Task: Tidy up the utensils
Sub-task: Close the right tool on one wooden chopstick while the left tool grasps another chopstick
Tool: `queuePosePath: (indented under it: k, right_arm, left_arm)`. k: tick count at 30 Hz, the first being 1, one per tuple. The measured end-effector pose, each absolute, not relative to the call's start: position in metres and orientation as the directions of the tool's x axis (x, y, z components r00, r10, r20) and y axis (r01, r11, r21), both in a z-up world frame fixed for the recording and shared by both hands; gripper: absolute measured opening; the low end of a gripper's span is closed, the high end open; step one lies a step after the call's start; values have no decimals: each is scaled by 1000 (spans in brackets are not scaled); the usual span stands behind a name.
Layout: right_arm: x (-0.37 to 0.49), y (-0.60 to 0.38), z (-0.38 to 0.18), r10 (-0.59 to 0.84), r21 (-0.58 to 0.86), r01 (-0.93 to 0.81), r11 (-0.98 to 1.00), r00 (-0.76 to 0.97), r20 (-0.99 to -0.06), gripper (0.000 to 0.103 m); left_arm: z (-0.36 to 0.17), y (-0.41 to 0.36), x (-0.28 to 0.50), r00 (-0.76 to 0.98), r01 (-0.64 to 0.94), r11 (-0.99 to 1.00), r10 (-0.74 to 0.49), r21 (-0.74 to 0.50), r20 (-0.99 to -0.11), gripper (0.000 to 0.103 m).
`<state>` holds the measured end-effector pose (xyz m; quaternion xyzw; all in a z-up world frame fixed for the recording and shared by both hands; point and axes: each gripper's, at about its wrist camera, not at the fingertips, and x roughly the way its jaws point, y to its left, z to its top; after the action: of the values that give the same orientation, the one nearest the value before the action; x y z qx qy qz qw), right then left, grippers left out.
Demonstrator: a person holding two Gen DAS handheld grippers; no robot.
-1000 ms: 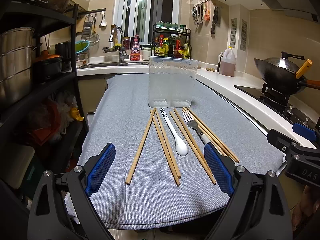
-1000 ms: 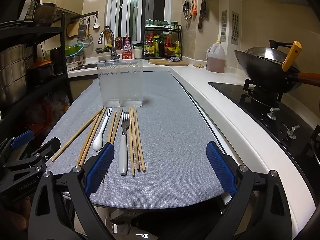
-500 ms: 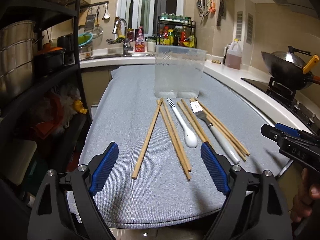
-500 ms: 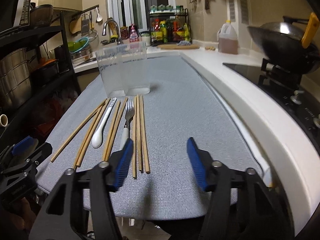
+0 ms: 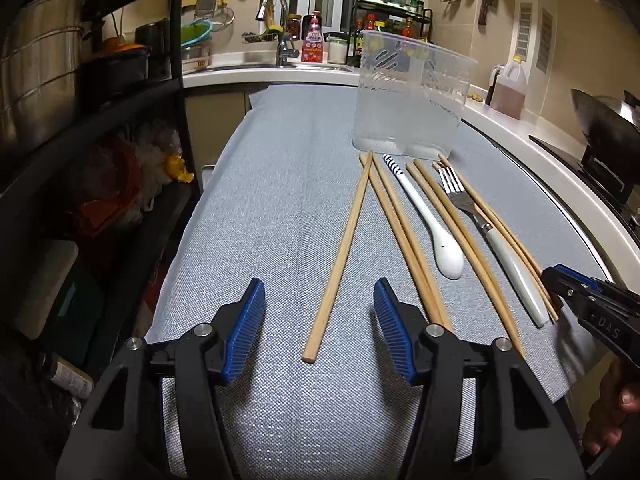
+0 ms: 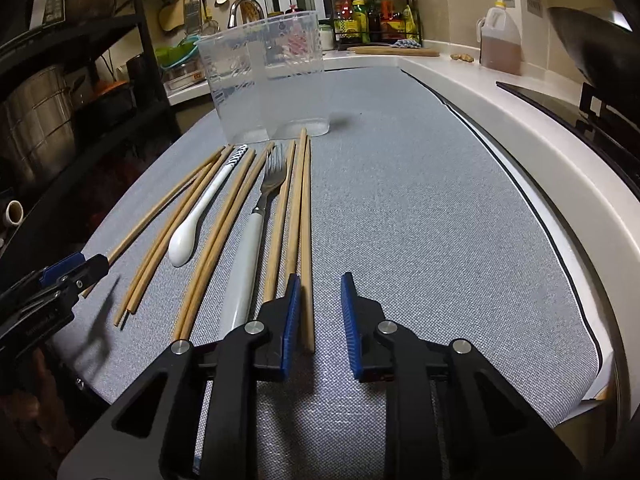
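Woven grey mat (image 5: 280,200) covers your counter, its coarse weave plain under both grippers. On it lie thin, straight wooden chopsticks (image 5: 340,256), a glossy white spoon (image 5: 436,236) with a striped handle tip, and a steel-tined fork (image 5: 496,240) with a smooth white handle, all fanned lengthwise in front of the holder (image 5: 412,104), a clear ribbed plastic tub with two rounded lobes standing upright at the far end of the row.

Your left gripper (image 5: 320,328) has its ridged blue pads (image 5: 246,328) moderately apart and holds nothing; the near end of the leftmost chopstick lies between them on the mat, and you cannot tell whether either pad touches it.

Your right gripper (image 6: 318,320) has its jaws narrowly apart, gripping nothing. Its left pad (image 6: 291,316) sits over the near ends of the rightmost chopsticks (image 6: 298,216); one stick runs just inside that pad, and contact is unclear.

That gripper's body hides the fork (image 6: 256,228) handle's end and several stick ends. From the left wrist, the right gripper (image 5: 588,304) is cut off at the frame edge, covering the tips of the rightmost sticks.
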<state>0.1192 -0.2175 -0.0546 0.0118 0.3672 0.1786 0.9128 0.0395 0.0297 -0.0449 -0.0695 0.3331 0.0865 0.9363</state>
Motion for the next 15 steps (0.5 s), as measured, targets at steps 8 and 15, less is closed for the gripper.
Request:
queuePosePath:
  k: [8,15]
  right_arm:
    - [118,-219,-55,327,125,-330,936,675,-661,6]
    - [106,-229,-55,285,116,-283,952,684,-671,6]
  left_arm:
    - [-50,24,51,759,-208,978,147,-22,-634,33]
    - [-49,17,41,764,-157,987,106,-23,-637,7]
